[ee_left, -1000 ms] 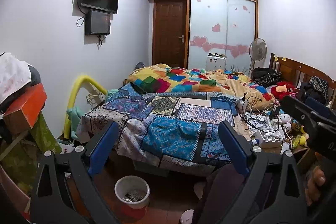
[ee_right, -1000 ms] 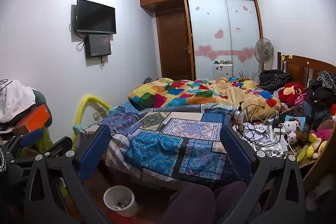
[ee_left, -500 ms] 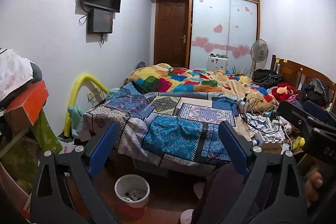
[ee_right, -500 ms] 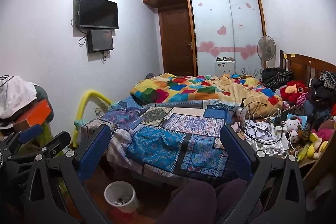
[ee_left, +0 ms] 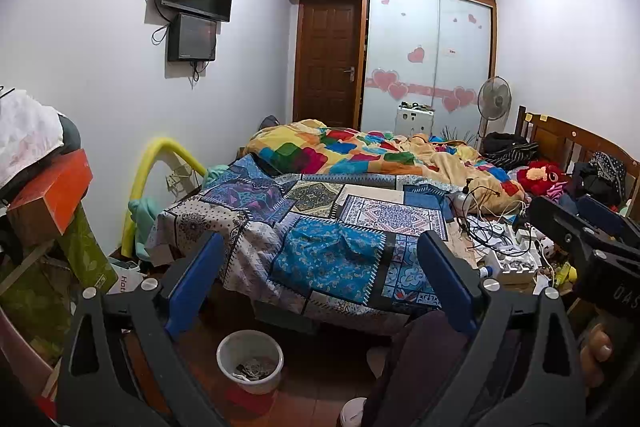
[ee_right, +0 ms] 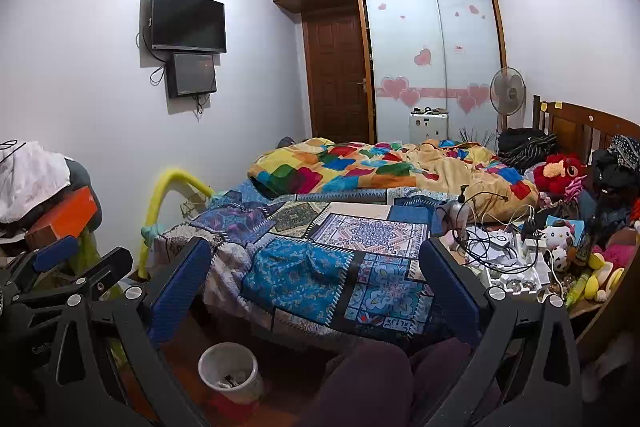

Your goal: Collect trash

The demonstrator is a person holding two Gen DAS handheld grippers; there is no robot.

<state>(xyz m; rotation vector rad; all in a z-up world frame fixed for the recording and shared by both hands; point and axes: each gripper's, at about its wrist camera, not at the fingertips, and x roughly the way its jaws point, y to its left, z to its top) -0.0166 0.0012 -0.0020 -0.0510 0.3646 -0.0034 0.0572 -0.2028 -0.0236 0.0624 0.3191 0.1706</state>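
A small white waste bin [ee_left: 250, 361] with scraps in it stands on the floor at the foot of the bed, also visible in the right wrist view [ee_right: 230, 371]. My left gripper [ee_left: 320, 283] is open with nothing between its blue pads, held above the bin. My right gripper [ee_right: 314, 287] is open too and holds nothing. Each gripper shows at the edge of the other's view: the right gripper [ee_left: 592, 239] at the right, the left gripper [ee_right: 68, 267] at the left. Cluttered cables, a white box and small items lie on the bedside surface [ee_right: 508, 259].
A bed with a patchwork blanket [ee_left: 332, 227] fills the middle. An orange box and piled clothes [ee_left: 44, 195] sit left. Plush toys [ee_right: 560, 171] and a wooden headboard stand right. A yellow foam tube [ee_left: 156, 175] leans by the wall. The person's knees [ee_right: 384, 379] lie below.
Both views have tilted slightly upward and drifted a little; the bin sits lower in frame. Both grippers stay open and hold nothing.
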